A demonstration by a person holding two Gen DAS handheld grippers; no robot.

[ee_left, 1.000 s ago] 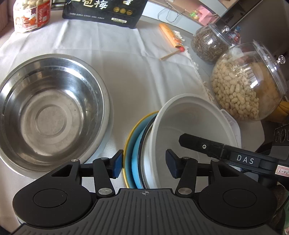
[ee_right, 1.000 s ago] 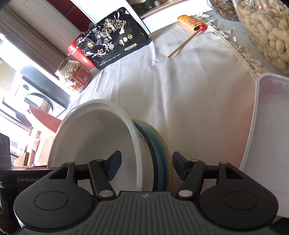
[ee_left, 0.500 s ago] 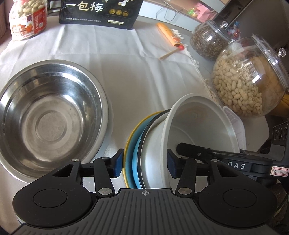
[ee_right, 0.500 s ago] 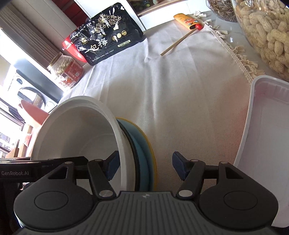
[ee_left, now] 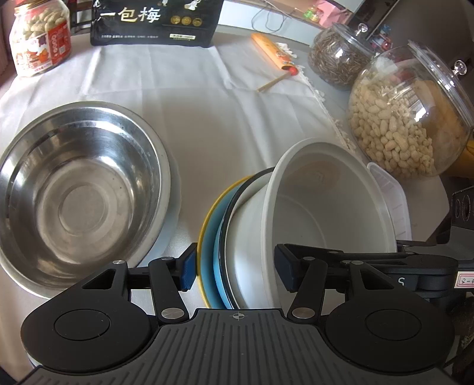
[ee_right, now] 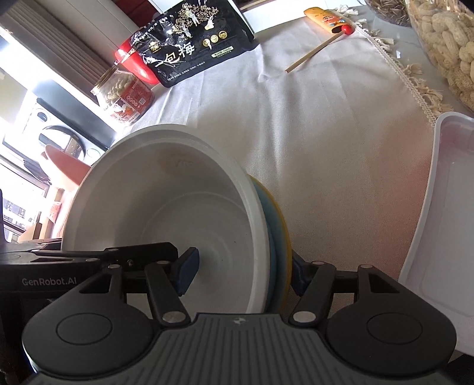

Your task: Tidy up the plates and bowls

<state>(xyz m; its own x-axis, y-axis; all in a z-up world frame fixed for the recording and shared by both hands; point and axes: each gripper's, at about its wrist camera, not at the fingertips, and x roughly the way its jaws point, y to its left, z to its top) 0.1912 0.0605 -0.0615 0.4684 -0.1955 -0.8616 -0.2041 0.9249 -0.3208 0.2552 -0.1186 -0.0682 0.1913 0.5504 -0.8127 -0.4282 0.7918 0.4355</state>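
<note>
The right gripper [ee_right: 241, 268], marked "GenRobot.AI", clamps the tilted white bowl [ee_right: 166, 204] and plates [ee_right: 280, 225] above the white-clothed bench [ee_left: 231, 118]. The left gripper [ee_left: 235, 269] straddles them, fingers opening. A black bag [ee_left: 157, 22] reads "一包梅" at the far edge.

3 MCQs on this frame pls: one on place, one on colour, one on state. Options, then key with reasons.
1. Where is the steel bowl in the left wrist view?
A. Left of the tilted stack
B. Inside the white bowl
C. On the peanut jar

2. What colour is the outermost plate of the stack, on the side away from the white bowl?
A. Red
B. Yellow
C. Green

3. How does the stack sit?
A. Flat on the cloth
B. Upside down
C. Tipped on edge

Key: 1 A, it rests on the cloth left of the stack. 2 B, a yellow rim shows beside the blue plate. 3 C, the white bowl's opening faces sideways and the right gripper straddles the stack.
</note>
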